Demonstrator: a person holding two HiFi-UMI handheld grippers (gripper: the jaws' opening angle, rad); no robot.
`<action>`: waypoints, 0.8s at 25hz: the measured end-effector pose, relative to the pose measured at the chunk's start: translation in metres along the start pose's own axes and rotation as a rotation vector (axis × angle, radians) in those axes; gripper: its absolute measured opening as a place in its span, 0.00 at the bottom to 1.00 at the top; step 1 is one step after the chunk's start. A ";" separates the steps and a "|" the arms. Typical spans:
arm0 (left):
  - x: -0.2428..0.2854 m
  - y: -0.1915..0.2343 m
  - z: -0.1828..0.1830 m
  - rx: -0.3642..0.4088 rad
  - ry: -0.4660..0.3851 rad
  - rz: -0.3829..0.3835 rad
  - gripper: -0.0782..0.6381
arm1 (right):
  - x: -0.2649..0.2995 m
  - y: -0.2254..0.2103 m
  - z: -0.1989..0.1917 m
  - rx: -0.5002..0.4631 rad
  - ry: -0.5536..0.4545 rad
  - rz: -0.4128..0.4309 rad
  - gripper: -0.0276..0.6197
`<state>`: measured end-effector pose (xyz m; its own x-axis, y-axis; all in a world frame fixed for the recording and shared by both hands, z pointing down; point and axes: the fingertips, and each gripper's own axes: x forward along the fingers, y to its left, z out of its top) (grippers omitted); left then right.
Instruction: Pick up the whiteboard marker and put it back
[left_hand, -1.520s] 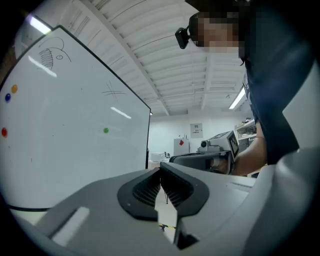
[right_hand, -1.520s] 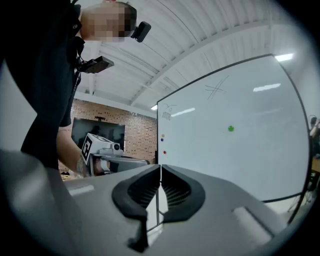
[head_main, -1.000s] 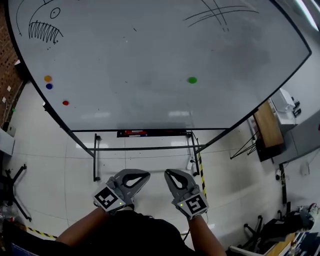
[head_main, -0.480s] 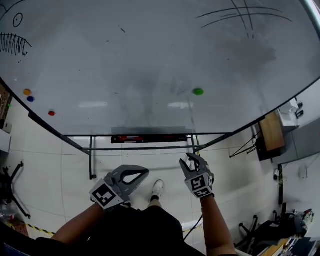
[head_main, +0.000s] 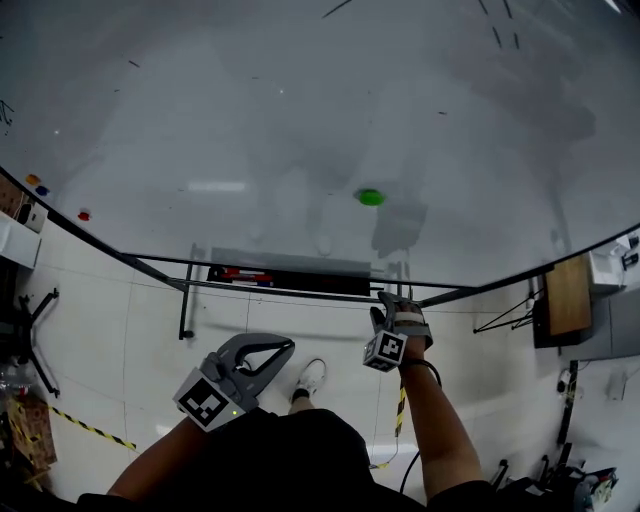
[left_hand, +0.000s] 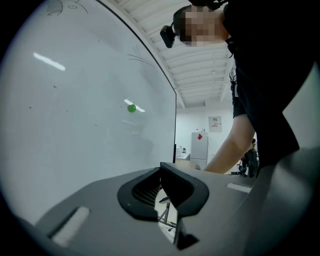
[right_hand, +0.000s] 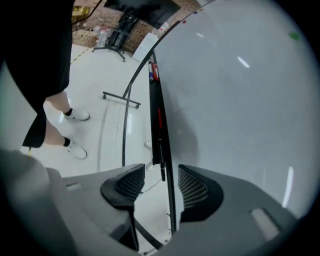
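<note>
A black whiteboard marker (right_hand: 161, 159) lies at the near end of the marker tray (right_hand: 155, 102) under the whiteboard (head_main: 300, 120). My right gripper (right_hand: 157, 185) points down at that end. Its jaws are opening, one on each side of the marker's tip, and the pads do not press on it. In the head view the right gripper (head_main: 386, 302) sits at the tray's (head_main: 300, 283) right end. My left gripper (head_main: 283, 347) hangs lower left, shut and empty, and in its own view the left gripper (left_hand: 167, 187) points level along the board.
A red marker (right_hand: 160, 118) and more markers (head_main: 240, 273) lie farther along the tray. A green magnet (head_main: 371, 197) sticks to the board. The board's stand legs (head_main: 184, 310) and yellow-black floor tape (head_main: 80, 425) are below. The person's shoe (head_main: 311, 377) is on the white floor.
My right gripper has moved forward and down to the tray's right end, rolled, and gone from shut to open. The head has come closer to the board. The left gripper has shifted a little.
</note>
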<state>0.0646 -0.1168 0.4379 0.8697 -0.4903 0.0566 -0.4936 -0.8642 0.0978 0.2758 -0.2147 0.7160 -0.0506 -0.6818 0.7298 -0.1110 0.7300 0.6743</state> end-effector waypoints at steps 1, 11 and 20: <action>0.004 -0.002 -0.003 -0.007 0.011 0.020 0.11 | 0.007 0.000 -0.005 -0.027 0.015 -0.006 0.35; 0.022 -0.007 -0.021 -0.027 0.049 0.133 0.11 | 0.053 0.005 -0.017 -0.116 0.015 -0.029 0.35; 0.010 0.003 -0.031 -0.053 0.066 0.198 0.11 | 0.065 0.011 -0.015 -0.172 0.051 -0.044 0.34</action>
<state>0.0717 -0.1211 0.4696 0.7549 -0.6396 0.1449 -0.6553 -0.7441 0.1298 0.2859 -0.2504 0.7723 0.0011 -0.7132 0.7009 0.0597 0.6997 0.7119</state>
